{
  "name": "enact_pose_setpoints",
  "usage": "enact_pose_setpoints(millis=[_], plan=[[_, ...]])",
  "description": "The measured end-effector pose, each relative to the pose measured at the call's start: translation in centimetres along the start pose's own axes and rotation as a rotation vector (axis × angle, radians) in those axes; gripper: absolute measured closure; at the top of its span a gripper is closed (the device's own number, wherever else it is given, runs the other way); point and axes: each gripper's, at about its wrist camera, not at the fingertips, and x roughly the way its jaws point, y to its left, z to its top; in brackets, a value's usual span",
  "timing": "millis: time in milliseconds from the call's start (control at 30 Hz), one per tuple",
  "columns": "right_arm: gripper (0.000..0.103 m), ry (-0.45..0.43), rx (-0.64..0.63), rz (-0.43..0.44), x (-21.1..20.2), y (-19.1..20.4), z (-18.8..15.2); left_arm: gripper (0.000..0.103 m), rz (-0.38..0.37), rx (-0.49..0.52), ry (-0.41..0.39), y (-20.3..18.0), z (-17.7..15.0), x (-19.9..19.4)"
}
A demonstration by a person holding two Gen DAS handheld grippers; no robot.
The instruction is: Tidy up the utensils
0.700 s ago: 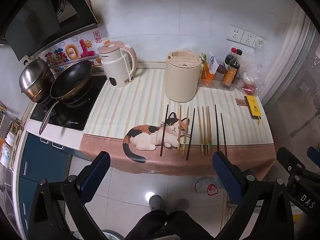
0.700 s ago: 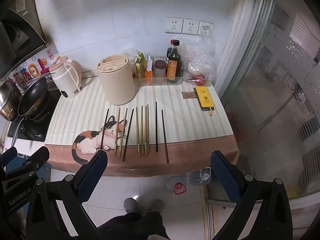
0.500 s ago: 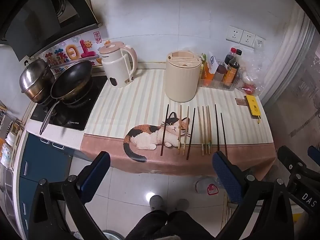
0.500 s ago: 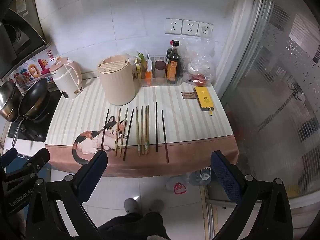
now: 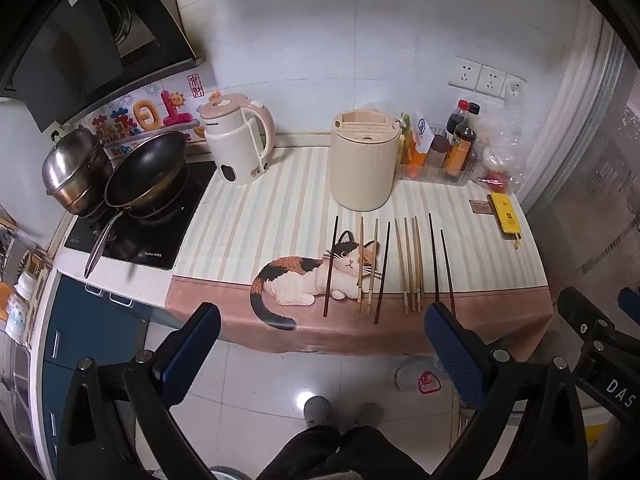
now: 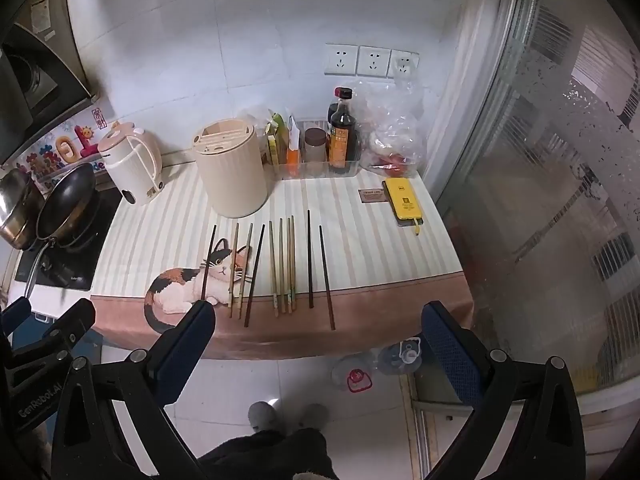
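Several chopsticks (image 5: 408,264) (image 6: 280,266), some dark and some pale wood, lie side by side on a striped cloth with a cat picture (image 5: 316,276) (image 6: 192,284). Behind them stands a cream cylindrical utensil holder (image 5: 363,160) (image 6: 230,168) with slots in its lid. My left gripper (image 5: 320,340) is open and empty, held above the floor in front of the counter's edge. My right gripper (image 6: 318,336) is likewise open and empty, short of the counter. Neither touches anything.
A pink-and-white kettle (image 5: 240,144) stands left of the holder. A wok (image 5: 146,168) and steel pot (image 5: 74,172) sit on the hob at the left. Sauce bottles (image 6: 342,136), a plastic bag (image 6: 394,132) and a yellow phone (image 6: 404,202) are at the right. A glass partition (image 6: 560,200) bounds the right side. Feet (image 5: 340,412) stand below.
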Motion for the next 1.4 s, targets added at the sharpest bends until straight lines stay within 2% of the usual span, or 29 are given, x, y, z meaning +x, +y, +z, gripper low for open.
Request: enact_pose_setpoints(millis=[1400], plan=[[0.0, -0.046, -0.003, -0.007, -1.2, 0.2, 1.0, 0.0, 0.006, 0.011, -0.043, 0.0, 0.8, -1.0]])
